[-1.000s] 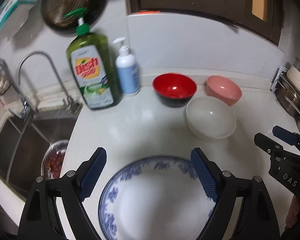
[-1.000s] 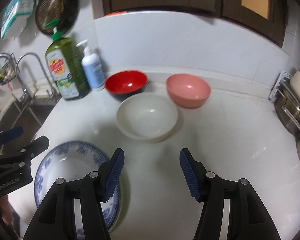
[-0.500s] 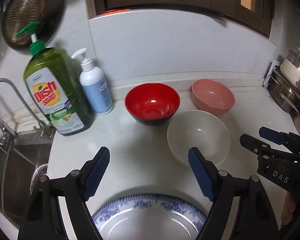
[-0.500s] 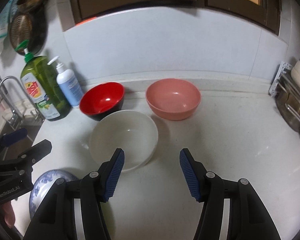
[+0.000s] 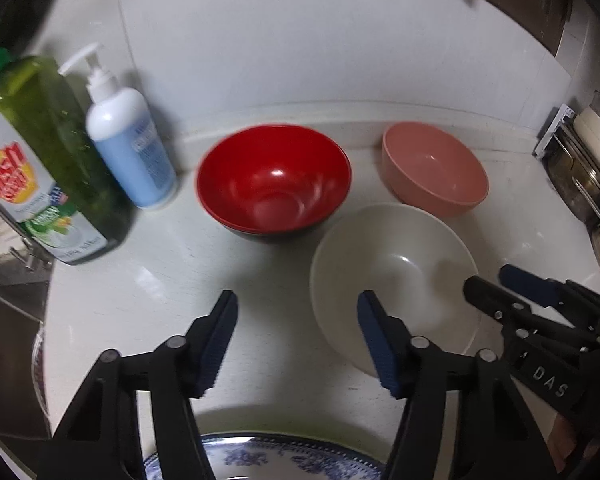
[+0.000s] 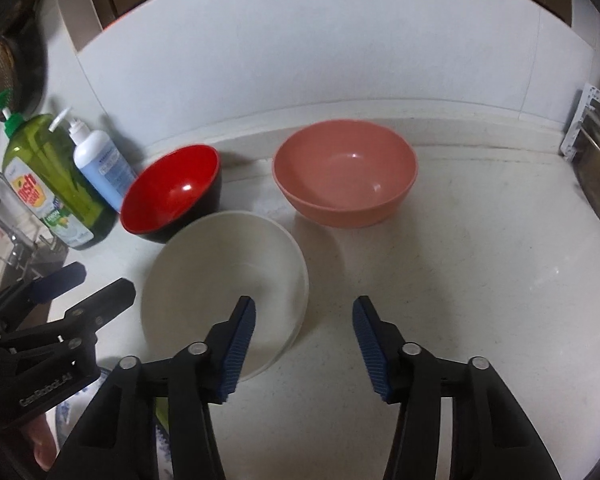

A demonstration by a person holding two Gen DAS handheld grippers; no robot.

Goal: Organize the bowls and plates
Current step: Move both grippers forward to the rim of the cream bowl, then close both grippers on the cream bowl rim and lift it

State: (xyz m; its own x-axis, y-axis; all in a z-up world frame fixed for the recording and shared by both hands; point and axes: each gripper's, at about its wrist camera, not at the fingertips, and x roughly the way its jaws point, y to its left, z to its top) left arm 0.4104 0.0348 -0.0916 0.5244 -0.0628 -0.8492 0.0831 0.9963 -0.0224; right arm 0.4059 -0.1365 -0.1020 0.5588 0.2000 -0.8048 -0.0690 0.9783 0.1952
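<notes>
Bowls (image 6: 224,288) clustered near backsplash; bare counter (image 6: 480,280) rightward

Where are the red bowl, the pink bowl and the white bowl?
red bowl (image 5: 274,188), left wrist view, inner wall.
pink bowl (image 6: 345,168), right wrist view, inner floor.
white bowl (image 6: 216,268), right wrist view, inner wall.

Green dish-soap bottle (image 5: 40,160) beside white pump bottle (image 5: 130,148); metal rack (image 5: 584,176) at right.

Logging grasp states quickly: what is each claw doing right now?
Left claw: open, holding nothing, above the counter near the white bowl.
Right claw: open, holding nothing.
</notes>
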